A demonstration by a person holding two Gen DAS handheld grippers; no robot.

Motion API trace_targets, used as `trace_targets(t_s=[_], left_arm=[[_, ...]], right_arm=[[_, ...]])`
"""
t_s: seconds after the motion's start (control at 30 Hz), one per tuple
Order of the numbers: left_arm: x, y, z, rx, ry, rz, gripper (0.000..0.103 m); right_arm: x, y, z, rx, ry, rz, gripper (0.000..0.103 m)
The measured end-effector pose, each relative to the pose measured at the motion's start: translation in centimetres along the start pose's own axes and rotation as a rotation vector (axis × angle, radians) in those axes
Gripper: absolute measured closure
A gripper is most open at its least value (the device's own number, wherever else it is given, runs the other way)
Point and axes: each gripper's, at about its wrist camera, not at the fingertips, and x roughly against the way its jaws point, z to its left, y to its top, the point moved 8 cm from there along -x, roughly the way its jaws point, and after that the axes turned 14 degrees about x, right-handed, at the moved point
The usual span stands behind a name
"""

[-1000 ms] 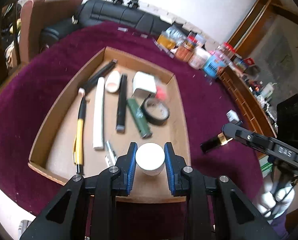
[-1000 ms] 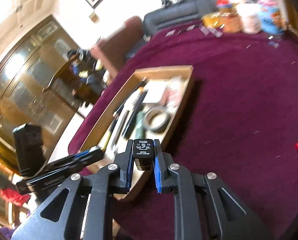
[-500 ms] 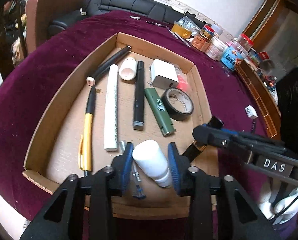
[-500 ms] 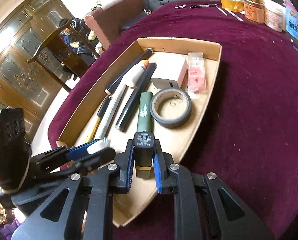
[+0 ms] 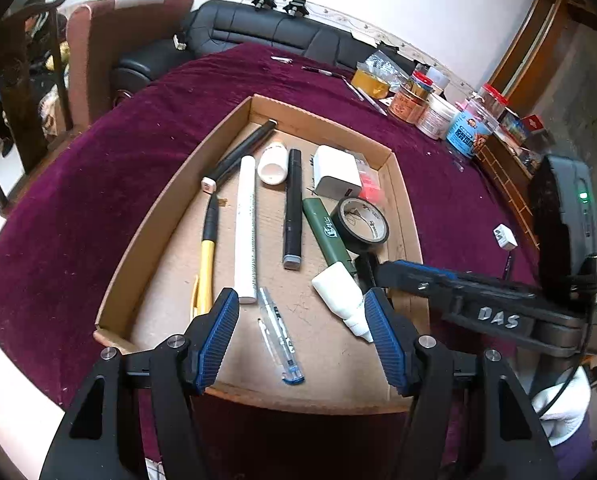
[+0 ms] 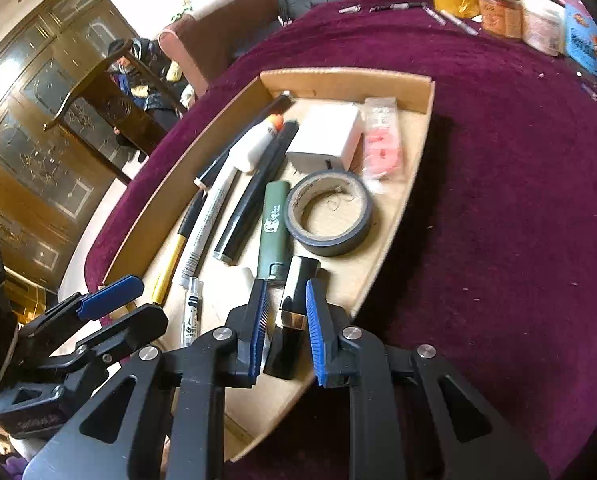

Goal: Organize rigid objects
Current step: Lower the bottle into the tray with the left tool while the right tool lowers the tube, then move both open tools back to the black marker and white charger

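Our left hand-held gripper (image 5: pixel 301 332) now gapes wide; the white bottle (image 5: pixel 340 294) it held lies freed near the cardboard tray's (image 5: pixel 126 240) front edge. Right hand-held gripper (image 6: pixel 284 316), narrow, is parting around the black tube (image 6: pixel 294 304).

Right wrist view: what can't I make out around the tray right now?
- black bottle: lower end hidden behind the right gripper; contact with the pads unclear.
- white bottle: only a sliver shows behind the left finger; the left wrist view shows it whole.
- tray: near corner hidden by the gripper body.
- label on the black bottle: not readable.
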Motion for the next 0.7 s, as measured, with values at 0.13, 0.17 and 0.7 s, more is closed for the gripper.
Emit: trace_targets(t_s=[0.13, 0.17, 0.7], left_arm=[[1.0, -0.1, -1.0, -0.076, 0.077, -0.079, 0.043], [1.5, -0.1, -1.5, -0.112, 0.11, -0.116, 0.043], [2.1, -2.4, -8.1, -0.334, 0.196, -0.203, 0.034]], right_arm=[[2.4, -0.1, -0.7, 0.01, -0.041, -0.06, 0.077], [3.4, -0.2, -1.0, 0.008, -0.055, -0.087, 0.074], [18.5, -3.5, -5.9, 0.035, -0.547, -0.556, 0.016]])
